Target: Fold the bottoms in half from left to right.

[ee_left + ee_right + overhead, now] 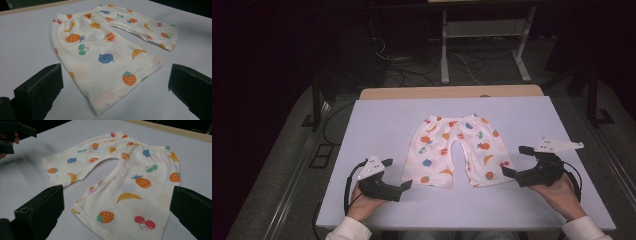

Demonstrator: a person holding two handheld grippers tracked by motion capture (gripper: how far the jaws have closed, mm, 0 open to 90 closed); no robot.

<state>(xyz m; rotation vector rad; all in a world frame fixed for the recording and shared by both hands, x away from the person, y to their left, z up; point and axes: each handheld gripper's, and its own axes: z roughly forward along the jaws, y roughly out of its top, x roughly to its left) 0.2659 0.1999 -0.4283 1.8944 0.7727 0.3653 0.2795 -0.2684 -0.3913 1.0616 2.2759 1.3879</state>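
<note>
Flat on the pale worktop (377,120) lies a small pair of cream shorts (455,150) printed with fruit: strawberries, cherries, bananas, a pineapple. The waistband is at the far side and the two legs point toward the near edge, spread apart with a gap between them. The shorts sit about midway between left and right on the worktop, with a few soft creases near the crotch seam.

At the near left, the left hand-held gripper (396,175) is held low over the worktop, just beside the hem of the left leg but not touching it. Its jaws stand wide apart with nothing between them; in the left gripper view they frame the near corner of that leg, and the cloth lies beyond them. A grey three-cornered plate (371,167) sits on top, and a black cable (348,187) loops from it at the near-left side.

At the near right, the right hand-held gripper (515,161) is likewise spread open and empty, close to the hem of the right leg. From the high view it seems clear of the cloth, though the angle makes the exact gap hard to judge. In the right gripper view its jaws frame the right leg, and the left hand-held gripper appears blurred at the far left corner.

White sleeves (347,231) show at the near edge.
</note>
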